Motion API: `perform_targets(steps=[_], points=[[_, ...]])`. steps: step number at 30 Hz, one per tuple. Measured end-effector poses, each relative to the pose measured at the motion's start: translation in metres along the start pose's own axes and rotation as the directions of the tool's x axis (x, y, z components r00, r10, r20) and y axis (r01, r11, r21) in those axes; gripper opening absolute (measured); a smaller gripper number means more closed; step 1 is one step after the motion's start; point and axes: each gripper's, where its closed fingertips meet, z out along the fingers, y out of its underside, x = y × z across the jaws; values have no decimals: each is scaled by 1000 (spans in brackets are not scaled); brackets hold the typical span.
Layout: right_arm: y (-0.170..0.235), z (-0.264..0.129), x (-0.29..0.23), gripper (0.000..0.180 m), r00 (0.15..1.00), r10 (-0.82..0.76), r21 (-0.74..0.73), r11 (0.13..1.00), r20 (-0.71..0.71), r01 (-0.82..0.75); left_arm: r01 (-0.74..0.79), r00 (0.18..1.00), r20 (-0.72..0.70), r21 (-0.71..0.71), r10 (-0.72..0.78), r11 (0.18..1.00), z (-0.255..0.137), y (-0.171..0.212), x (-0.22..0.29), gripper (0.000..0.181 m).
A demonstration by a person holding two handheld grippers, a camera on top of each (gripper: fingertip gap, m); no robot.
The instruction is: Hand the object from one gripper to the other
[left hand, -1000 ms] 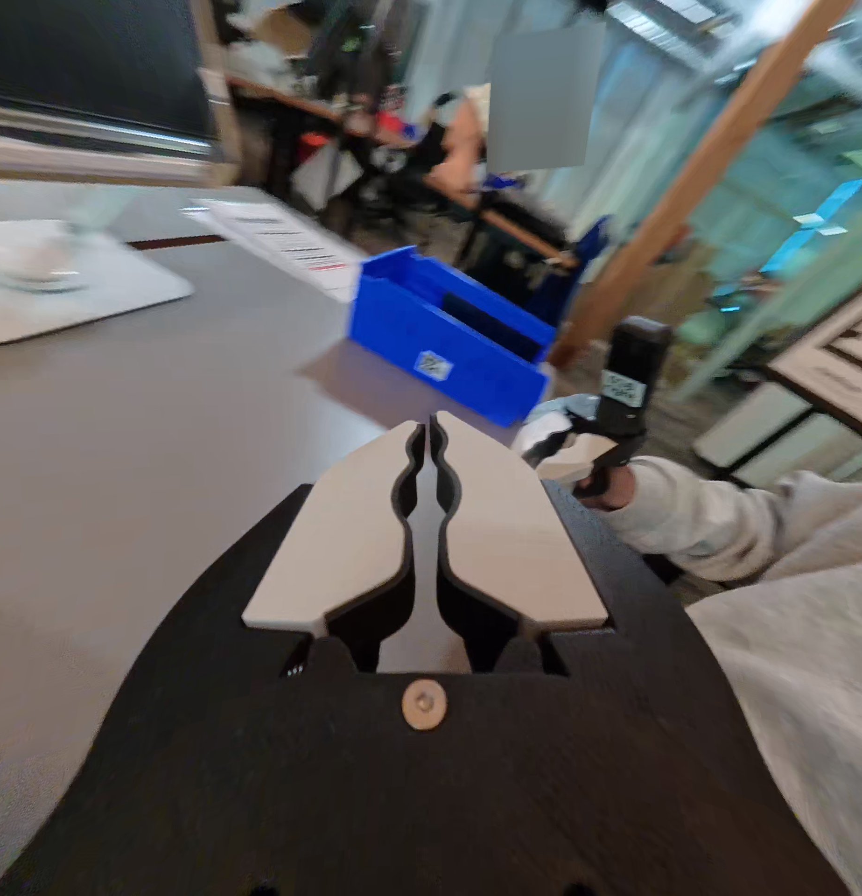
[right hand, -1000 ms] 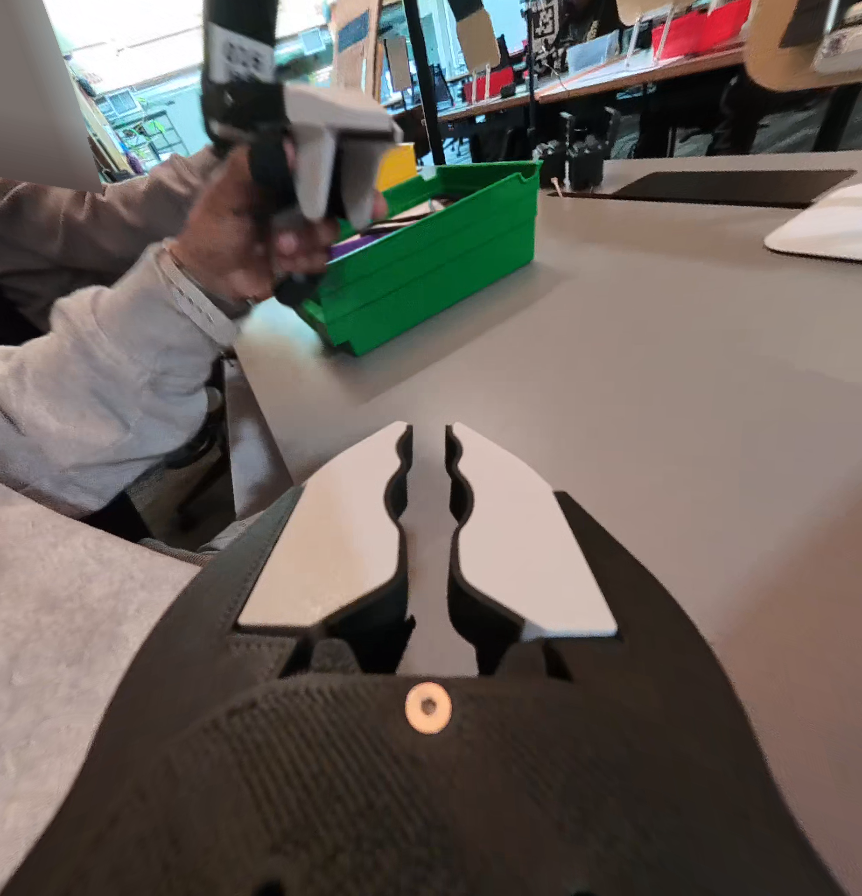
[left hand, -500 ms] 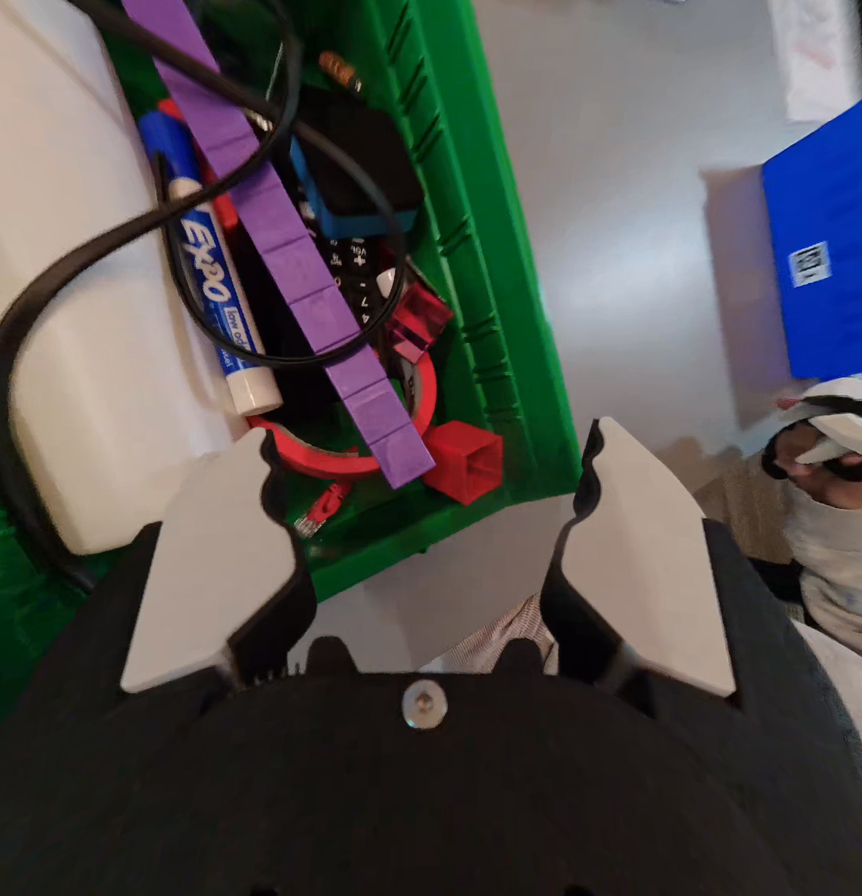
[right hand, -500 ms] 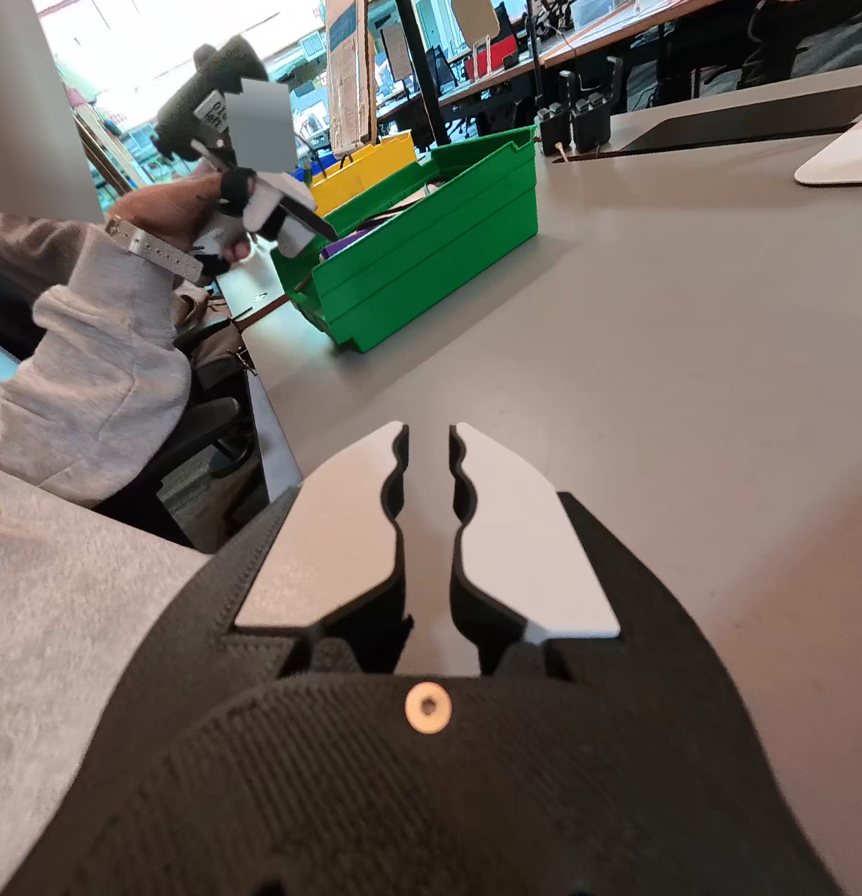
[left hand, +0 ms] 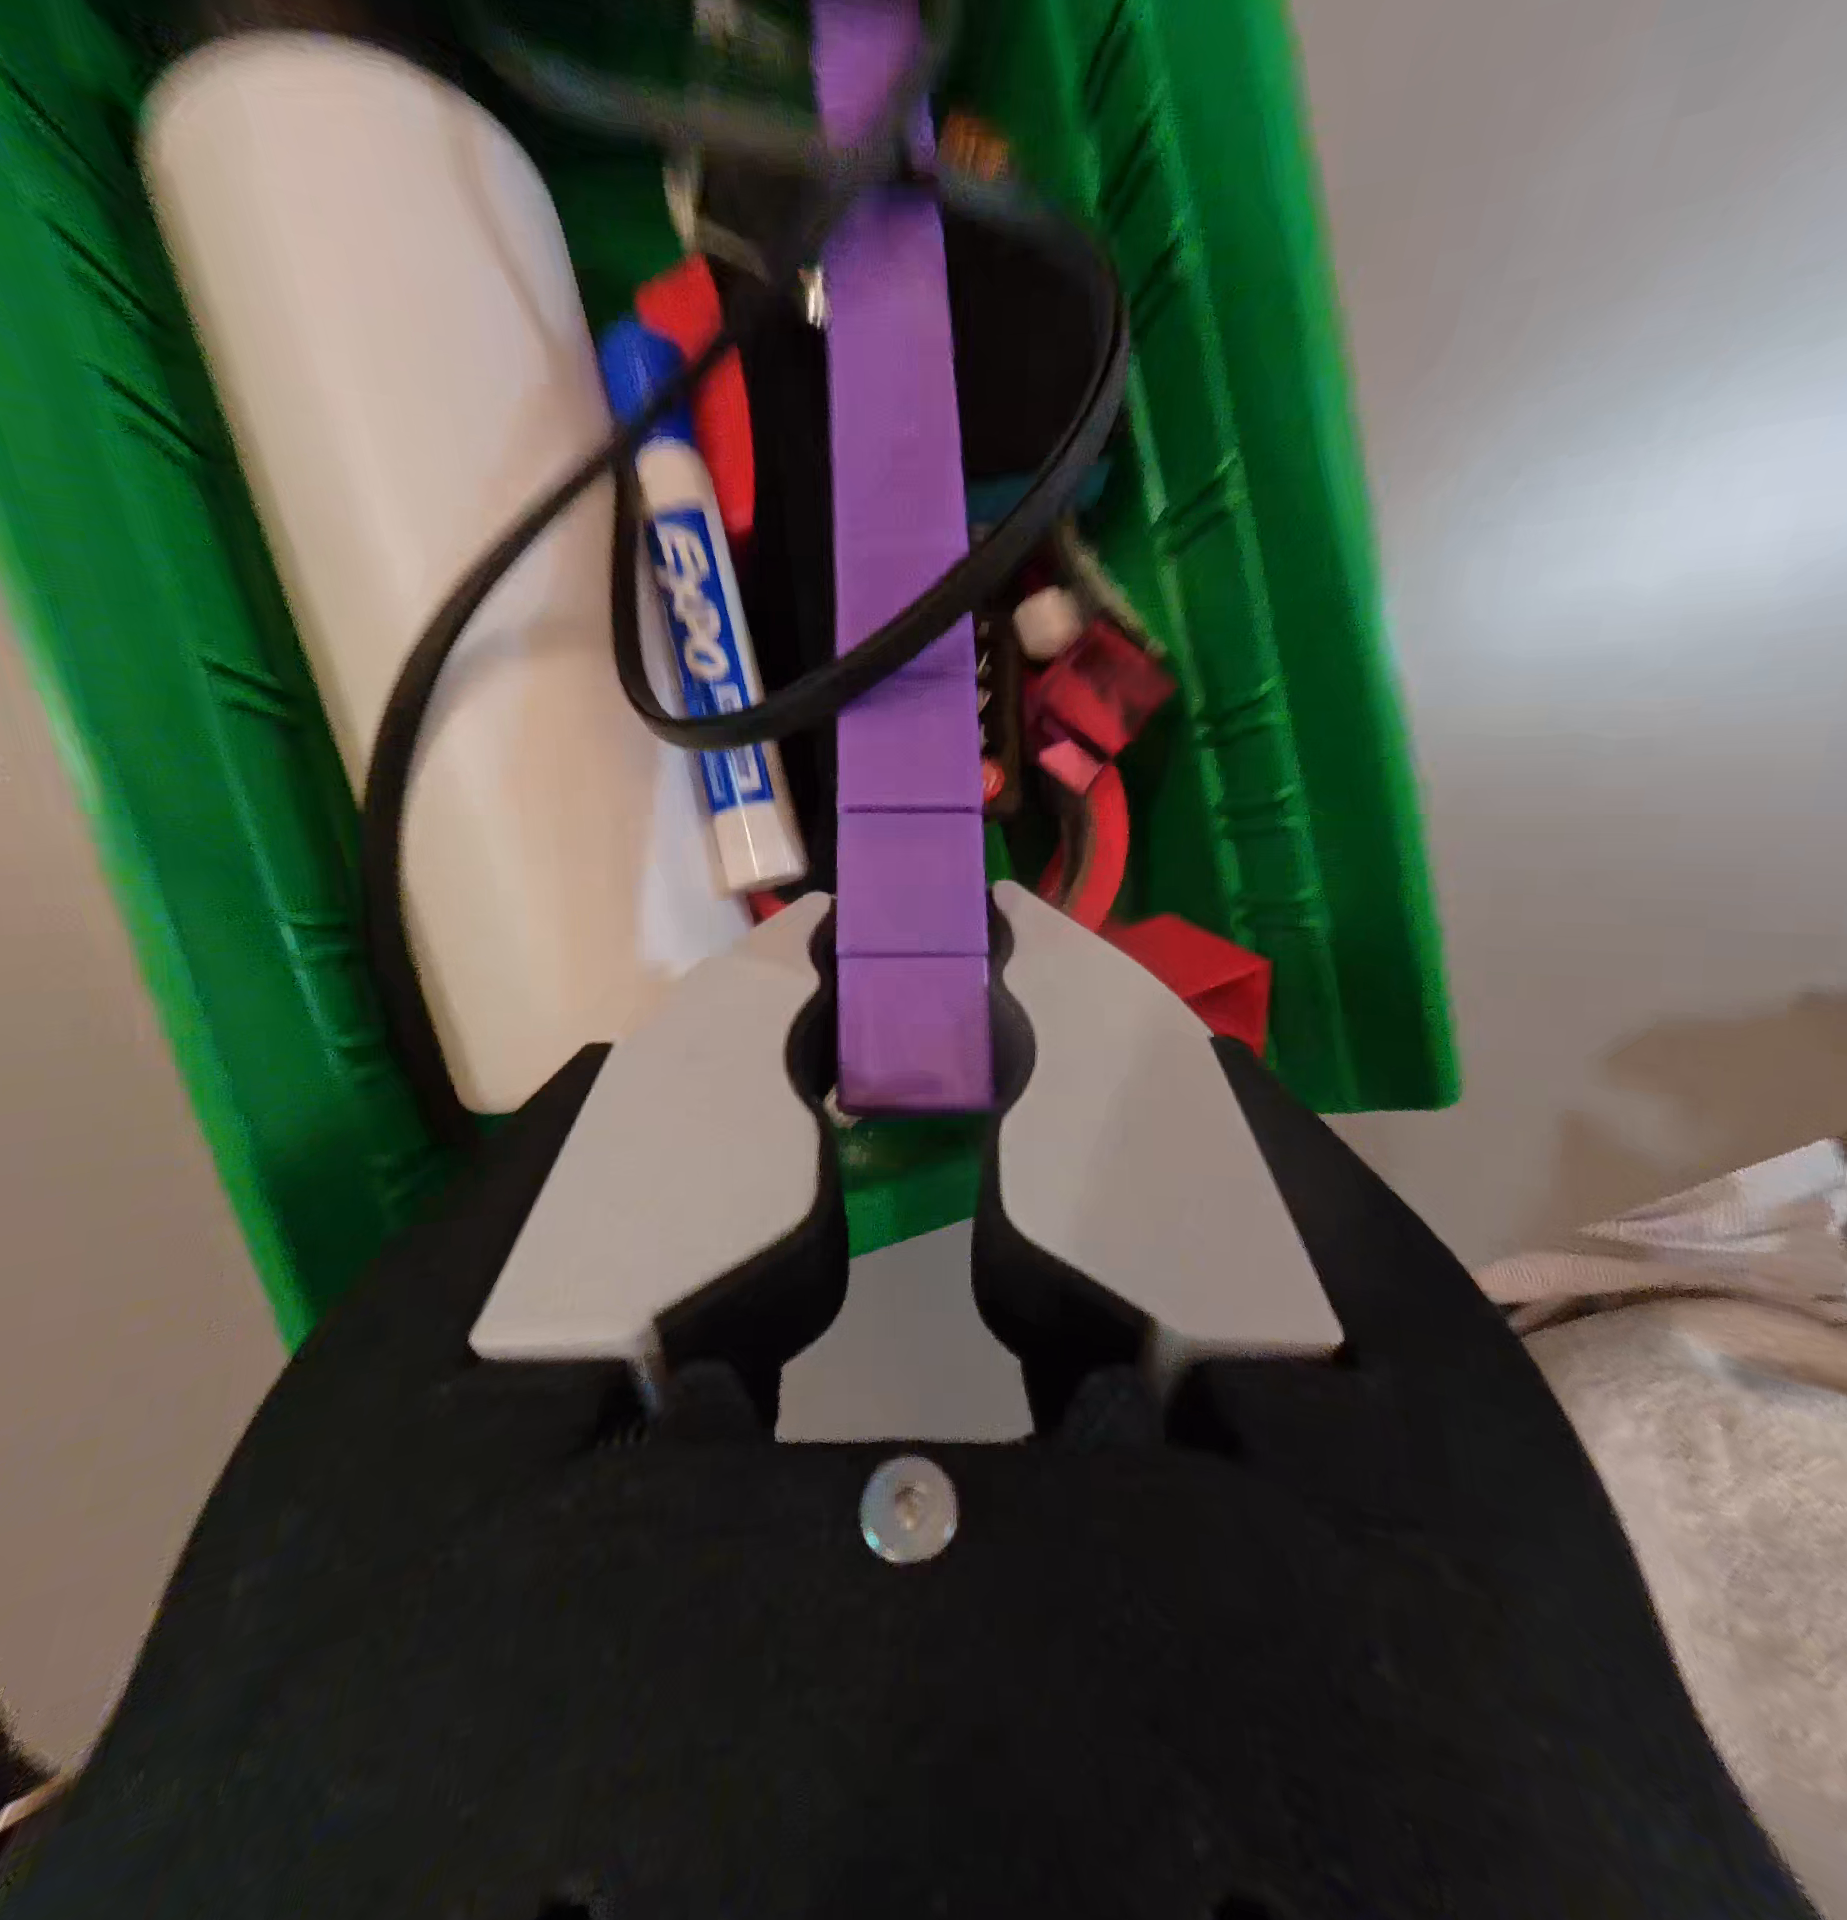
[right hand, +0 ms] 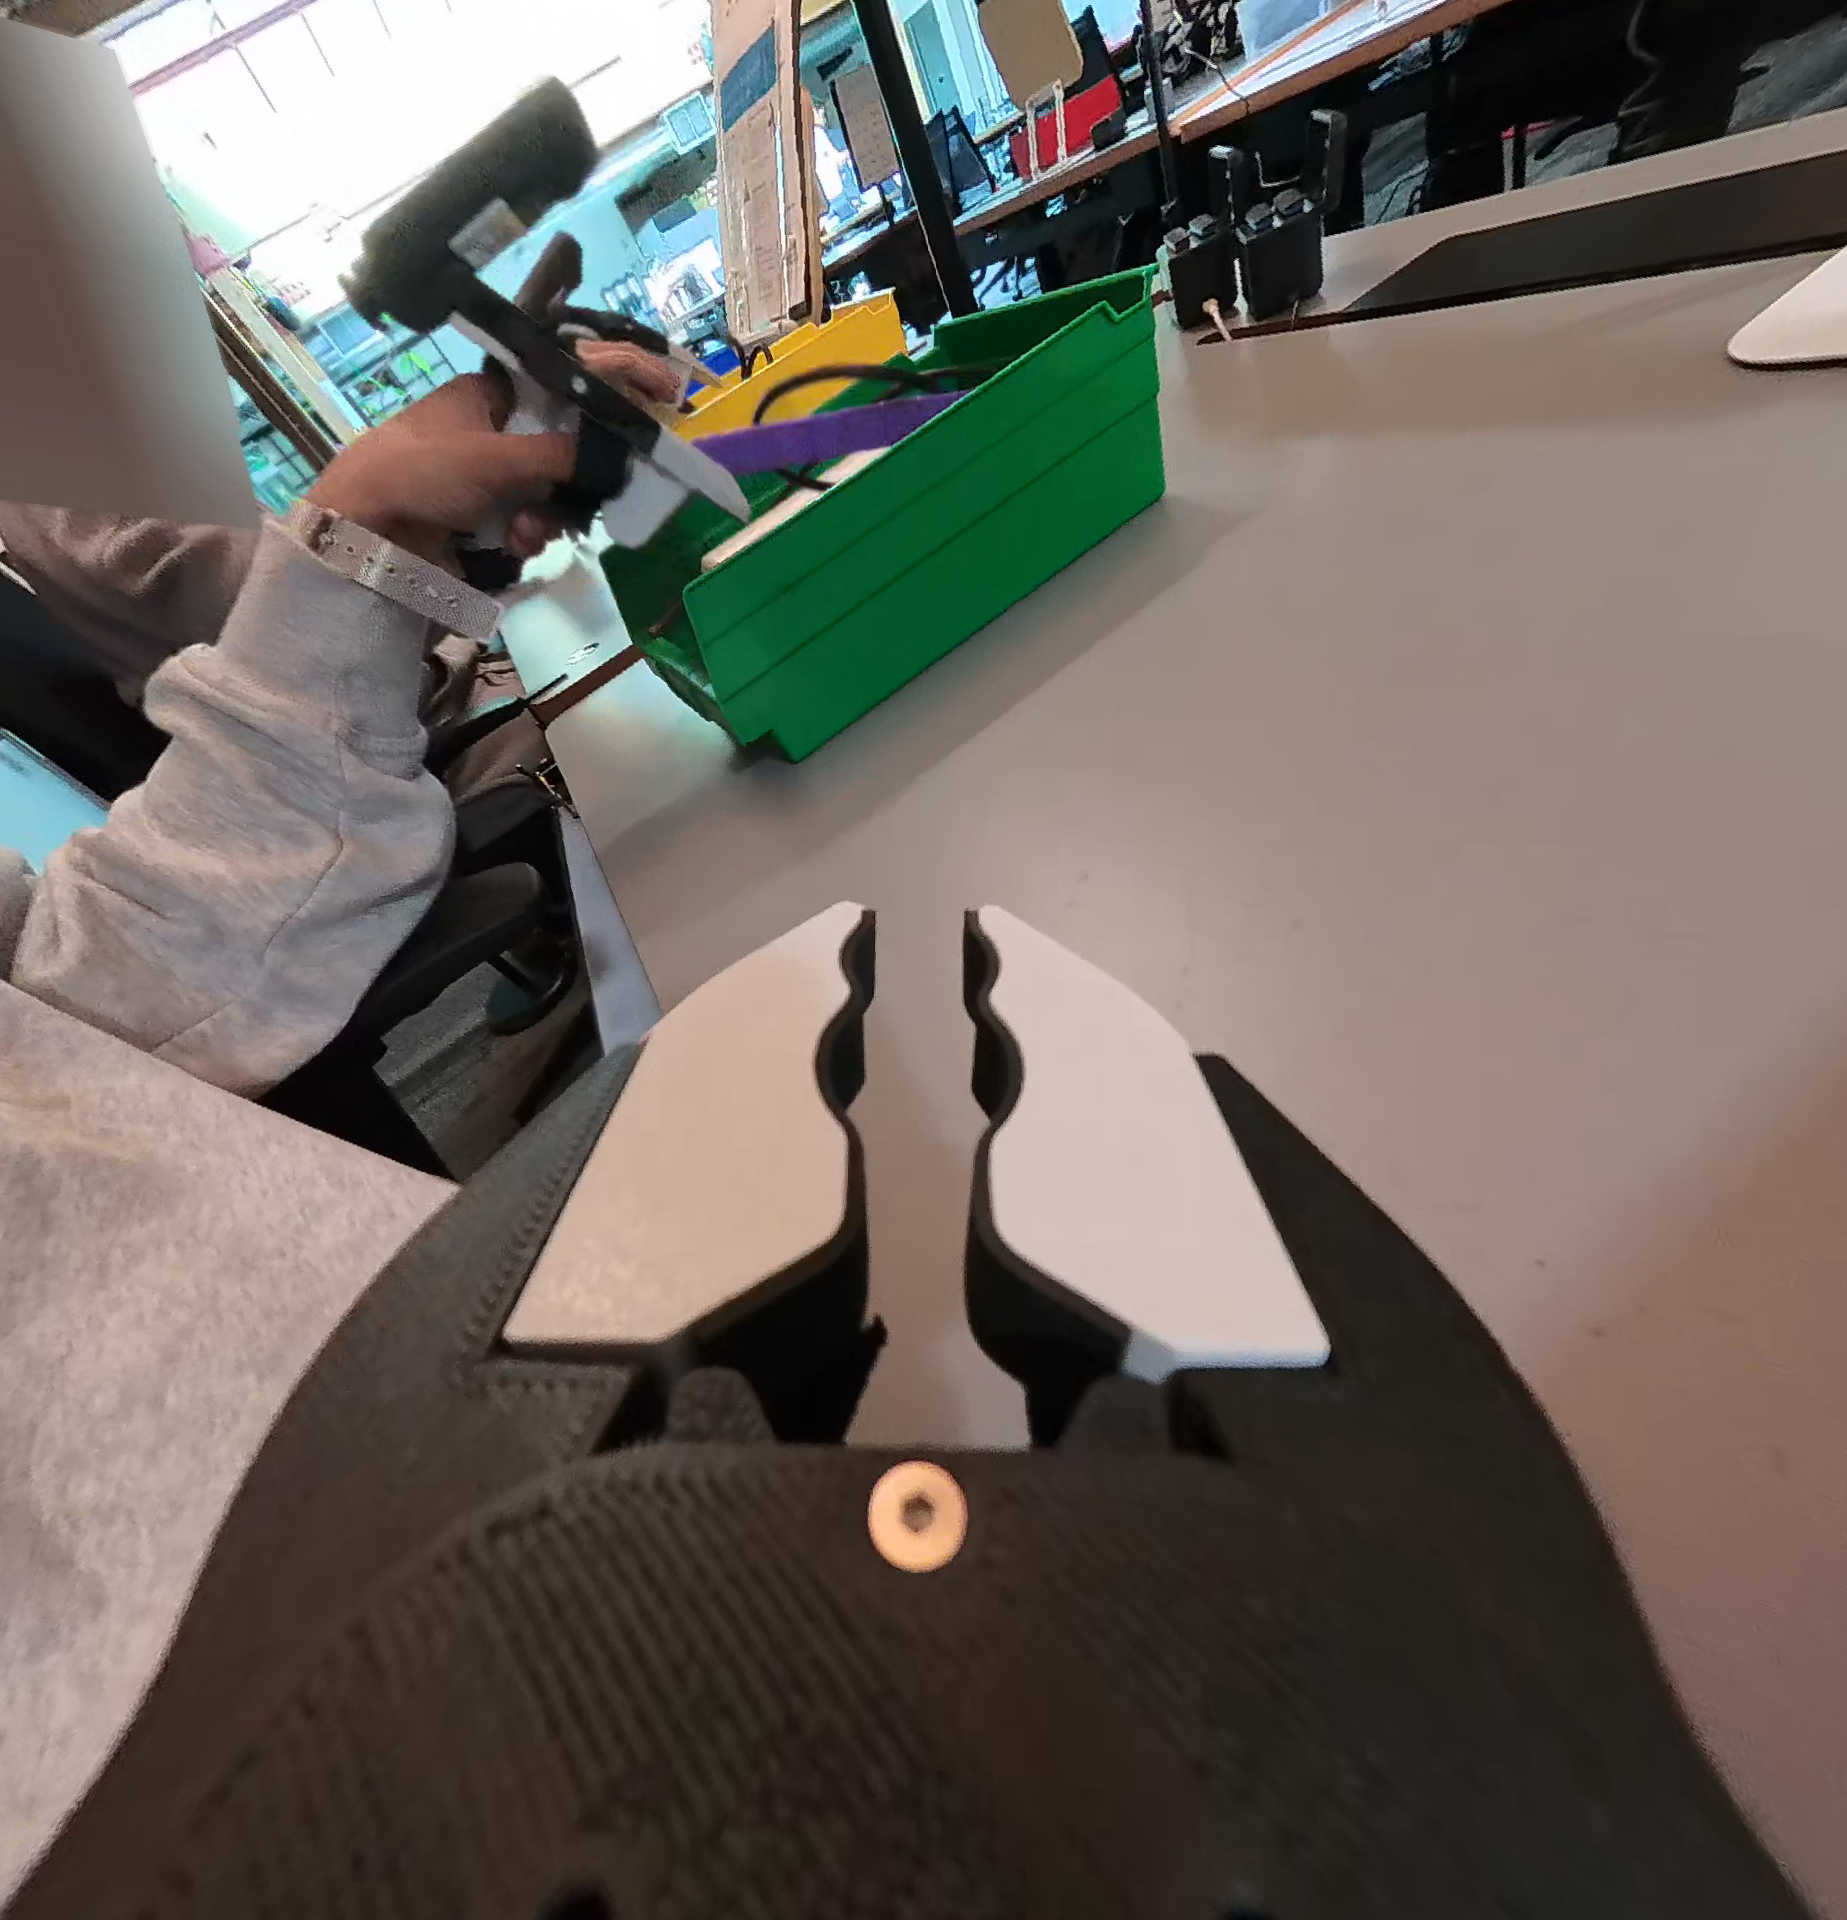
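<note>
Grey tabletop [right hand: 1418,727], open workshop room behind; green bin [right hand: 929,582] taken as landmark. Nearest, well short of the bin and over bare table: right gripper [right hand: 919,920], jaws nearly together with a narrow gap, holding nothing. At the bin's near end: left gripper [left hand: 911,914], jaws clamped on the near end of the purple segmented bar [left hand: 903,644], the far part of the bar reaching on over the bin's contents. Inside the bin, left of the bar: blue-and-white marker [left hand: 706,665], then white cylinder [left hand: 399,540]. Draped over the bar: black cable [left hand: 877,655]. Right of the bar: red tape ring [left hand: 1090,842] and red block [left hand: 1215,971]. Beyond the bin: yellow bin [right hand: 815,348]. Risks, judged: cable dragged up with the bar and snagging the lift; bar pivoting in an end-only grip; loose items tipped out over the wall. Against half a second ago: left jaws wide apart above the bin then, closed on the bar now; right gripper unchanged in place and gap.
</note>
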Motion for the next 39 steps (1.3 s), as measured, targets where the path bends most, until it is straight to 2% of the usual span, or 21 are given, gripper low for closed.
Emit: perform_targets(steps=[1, 4, 12, 20, 23, 29, 33, 39], points=[[0, 0, 0, 16, 1000, 7, 1, 1000, 4, -7, 9, 999, -39, 73, -7, 997, -12, -9, 2, 25], [0, 0, 0, 17, 1000, 27, 6, 1000, 12, -27, 29, 998, -64, 247, -13, 968, -46, -28, -3, 25], [-2, -1, 1, 17, 999, 45, 18, 999, 13, -45, -17, 996, -69, 517, 61, 856, -102, -55, 4, 24], [-1, -1, 1, 17, 999, 43, 14, 999, 14, -43, -136, 987, 34, 691, 156, 710, -140, -73, 22, 24], [-1, -1, 1, 17, 999, 44, 14, 999, 15, -44, -137, 984, 26, 735, 174, 664, -150, -76, 27, 24], [-1, -1, 1, 17, 999, 45, 15, 999, 16, -45, -86, 957, -72, 856, 282, 510, -191, -80, 56, 24], [-4, 1, -6, 22, 999, 9, 30, 999, 43, -10, -23, 883, -223, 859, 413, 512, -203, -74, 94, 24], [-4, 12, -39, 36, 980, -131, 50, 991, 152, 124, -1, 685, -417, 820, 597, 573, -200, -61, 173, 24]])
